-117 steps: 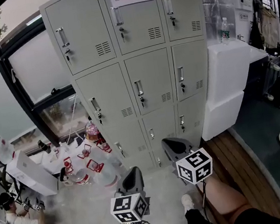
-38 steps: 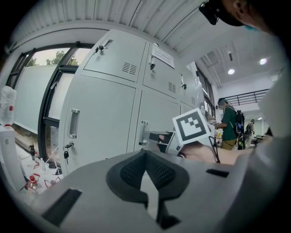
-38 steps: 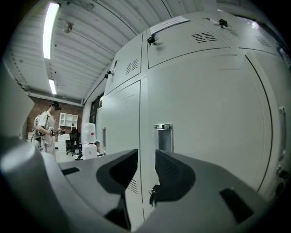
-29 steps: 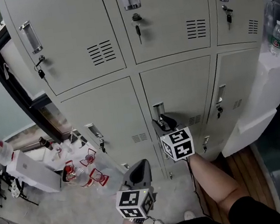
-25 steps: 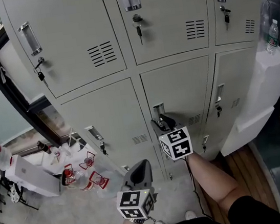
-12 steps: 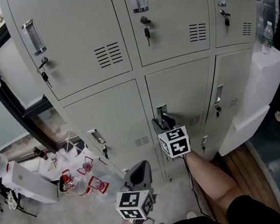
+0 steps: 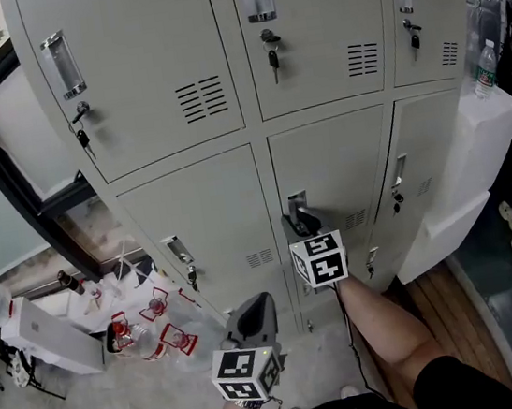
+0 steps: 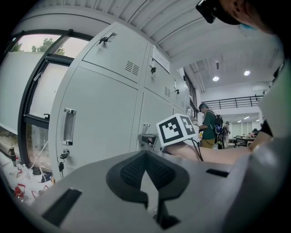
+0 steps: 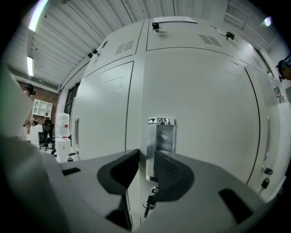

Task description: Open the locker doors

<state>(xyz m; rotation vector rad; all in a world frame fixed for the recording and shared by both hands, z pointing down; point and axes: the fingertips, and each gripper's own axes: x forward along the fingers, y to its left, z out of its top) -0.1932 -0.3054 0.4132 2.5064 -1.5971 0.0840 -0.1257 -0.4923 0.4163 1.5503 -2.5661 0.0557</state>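
The grey lockers (image 7: 189, 199) stand with every door closed. My right gripper (image 7: 298, 224) is up against the chrome handle (image 7: 298, 204) of the middle door (image 7: 336, 169). In the right gripper view the handle (image 9: 161, 136) has its left edge between the jaws of the right gripper (image 9: 146, 159), which have just been closing. A strip of door still shows beside the left jaw, and a key (image 9: 149, 203) hangs under the handle. My left gripper (image 7: 254, 308) hangs lower and left of it, away from the doors; in the left gripper view the left gripper (image 8: 145, 157) is shut and holds nothing.
Bottles and red-topped clutter (image 7: 145, 323) lie on the floor at the left beside a white box (image 7: 42, 333). White foam boxes (image 7: 464, 170) with a water bottle (image 7: 480, 73) stand right of the lockers. A dark window frame (image 7: 26, 184) runs down the left.
Since the oldest frame I have come close to the lockers and the right gripper has risen to the middle door's handle. Over the last second both grippers stay put.
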